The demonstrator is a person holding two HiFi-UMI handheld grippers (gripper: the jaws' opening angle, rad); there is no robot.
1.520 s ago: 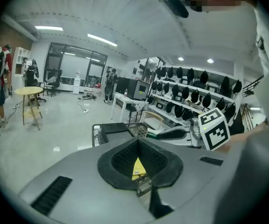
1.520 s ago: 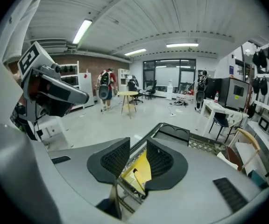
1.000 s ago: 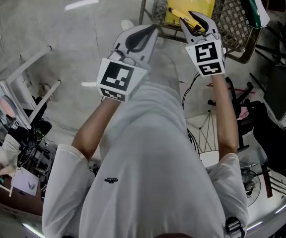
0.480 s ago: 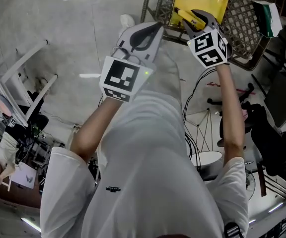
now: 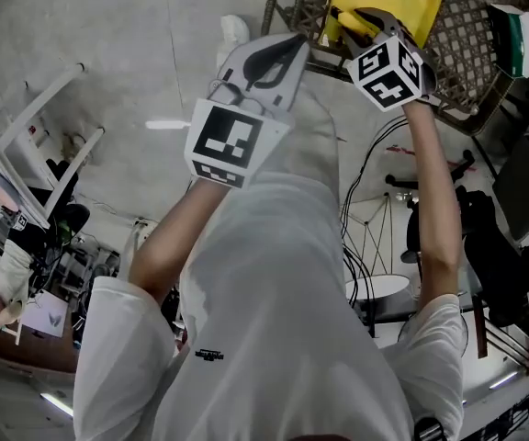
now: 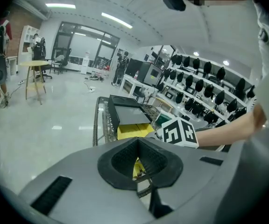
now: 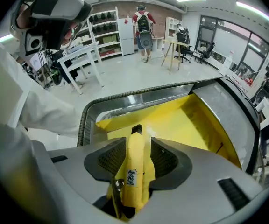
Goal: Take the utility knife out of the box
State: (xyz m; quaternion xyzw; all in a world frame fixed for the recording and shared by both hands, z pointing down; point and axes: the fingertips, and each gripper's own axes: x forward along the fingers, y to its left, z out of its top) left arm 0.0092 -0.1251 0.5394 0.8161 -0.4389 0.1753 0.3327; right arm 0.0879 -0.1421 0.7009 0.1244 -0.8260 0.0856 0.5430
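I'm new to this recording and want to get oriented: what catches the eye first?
The bright yellow utility knife stands out first, between the jaws of the right gripper, which have just been opening. Just beyond it lies the open box with its yellow lining, inside a woven basket; the left gripper hangs shut alongside.

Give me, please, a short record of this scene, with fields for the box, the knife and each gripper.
box: open, yellow inside, in a wire basket
right gripper: over the box; jaws have just been opening, knife between them; whether the pads still press it is unclear
knife: yellow, tip toward the box
left gripper: shut, empty, near the basket
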